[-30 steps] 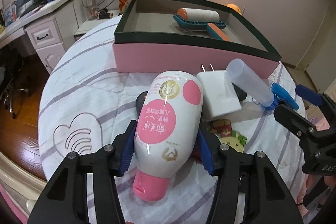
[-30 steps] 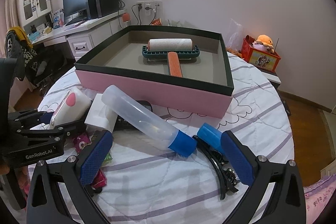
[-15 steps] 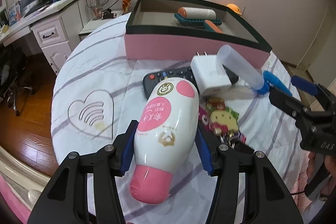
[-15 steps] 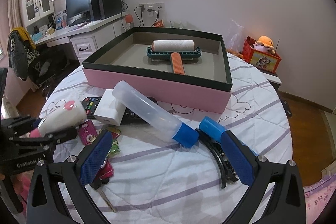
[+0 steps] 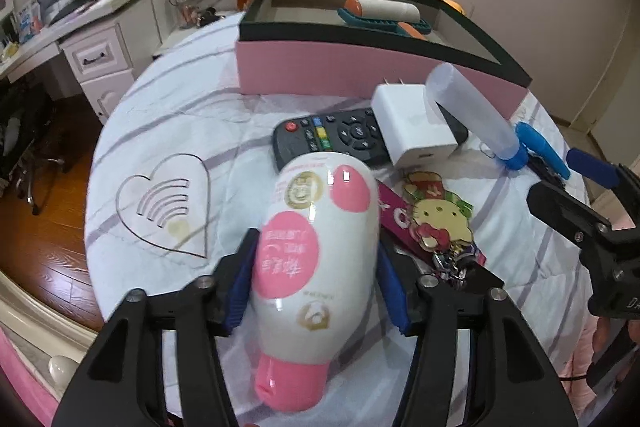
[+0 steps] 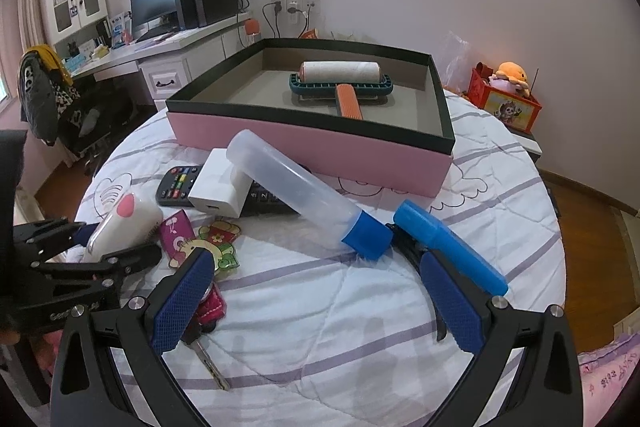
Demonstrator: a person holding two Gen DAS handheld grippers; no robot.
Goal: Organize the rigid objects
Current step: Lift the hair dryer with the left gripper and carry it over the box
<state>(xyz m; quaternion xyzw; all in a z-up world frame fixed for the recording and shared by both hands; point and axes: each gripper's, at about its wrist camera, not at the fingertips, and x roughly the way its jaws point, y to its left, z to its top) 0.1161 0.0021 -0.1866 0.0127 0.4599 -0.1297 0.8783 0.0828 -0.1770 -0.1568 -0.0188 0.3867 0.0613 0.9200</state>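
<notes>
A white bottle with pink spots and a pink cap [image 5: 316, 251] hangs over the near part of the round table, cap toward the camera, and my left gripper [image 5: 316, 267] is shut on its body. Beyond it lie a black remote [image 5: 332, 139], a white charger [image 5: 416, 127] and a clear bottle with a blue cap [image 6: 296, 195]. The pink box [image 6: 312, 151] at the back holds a lint roller [image 6: 340, 79]. My right gripper [image 6: 316, 275] stands open above the quilt, nothing between its fingers, just short of the clear bottle.
A cartoon keychain [image 5: 436, 219] with keys [image 6: 208, 359] lies by the left gripper. A blue tube [image 6: 448, 247] rests on a black clip near the right finger. A desk with a monitor [image 6: 156, 3] stands back left, a red toy box [image 6: 506, 103] back right.
My left gripper has drawn back toward the near edge with the white-and-pink bottle, uncovering the remote and keychain. The right gripper's view has pulled back slightly; it stays open.
</notes>
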